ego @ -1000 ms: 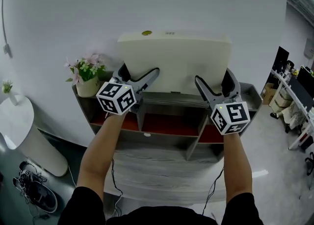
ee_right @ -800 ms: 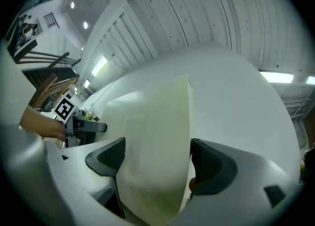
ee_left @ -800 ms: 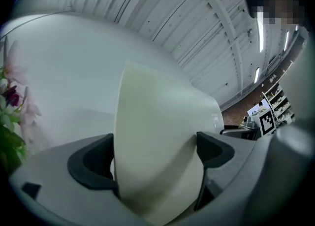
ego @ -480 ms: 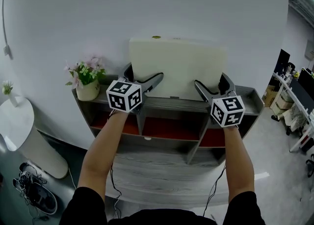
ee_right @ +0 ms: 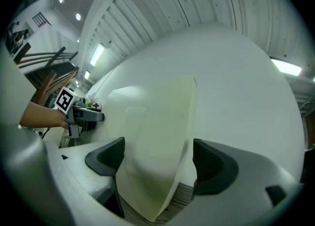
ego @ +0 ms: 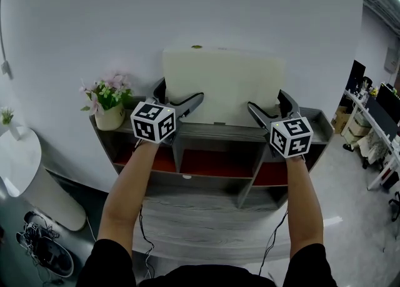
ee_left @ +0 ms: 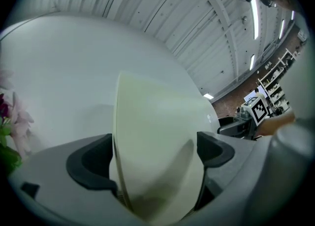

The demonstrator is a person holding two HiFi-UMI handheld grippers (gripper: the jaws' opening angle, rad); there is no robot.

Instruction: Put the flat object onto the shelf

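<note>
Okay, cream flat panel (ego: 222, 85) stands upright on the top board of the grey shelf (ego: 247, 132), its far face against the white wall (ego: 94, 17). Left gripper (ego: 180, 93) is at the panel's lower left corner, jaws set wide and clamped across the panel's thickness; the left gripper view shows the panel filling the gap, touching both pads. Right gripper (ego: 267, 100) is at the lower right corner, jaws also wide with the panel between them; the left pad is on it, the right pad is just beside its edge with a sliver of shelf wood showing. Marker cubes sit on the near side of both grippers. Flower pot (ego: 111, 112) sits at the left end of the top board, apart from the panel. Lower compartments have red backs
</note>
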